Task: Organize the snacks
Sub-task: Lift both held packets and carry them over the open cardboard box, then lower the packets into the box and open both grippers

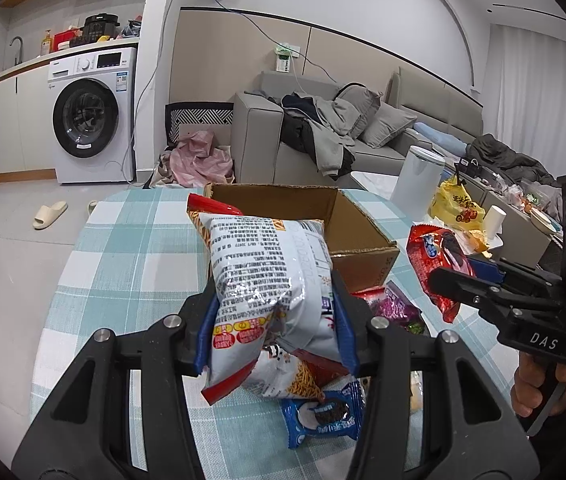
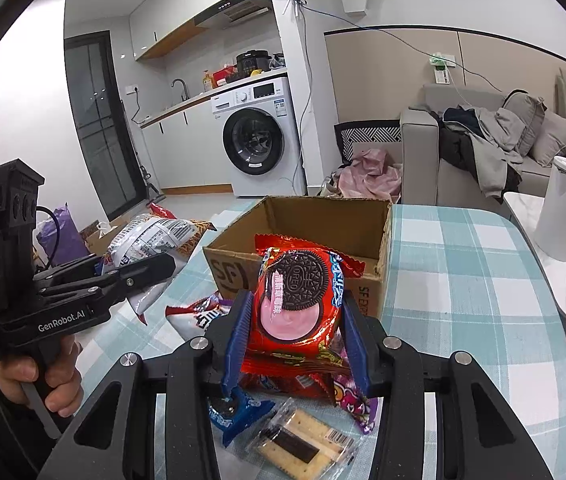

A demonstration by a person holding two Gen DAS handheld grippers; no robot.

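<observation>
My left gripper [image 1: 277, 320] is shut on a white snack bag [image 1: 267, 264] with red ends, lifted over the checked table [image 1: 131, 248] just in front of the open cardboard box [image 1: 363, 236]. My right gripper [image 2: 297, 332] is shut on a red Oreo pack [image 2: 299, 292], also raised before the box [image 2: 323, 216]. In the left wrist view the right gripper [image 1: 455, 280] and its red pack [image 1: 439, 256] appear at the right. The right wrist view has the left gripper [image 2: 143, 268] and its bag [image 2: 151, 236] at the left. The box interior looks empty.
Loose snacks lie under the grippers: a blue Oreo pack [image 1: 323, 416], a purple pack [image 1: 397, 304], a clear cracker pack [image 2: 303, 440]. A white cylinder [image 1: 419, 184] and yellow bag [image 1: 457, 204] stand on a side table to the right. Behind are a sofa [image 1: 259, 140] and a washing machine [image 1: 91, 120].
</observation>
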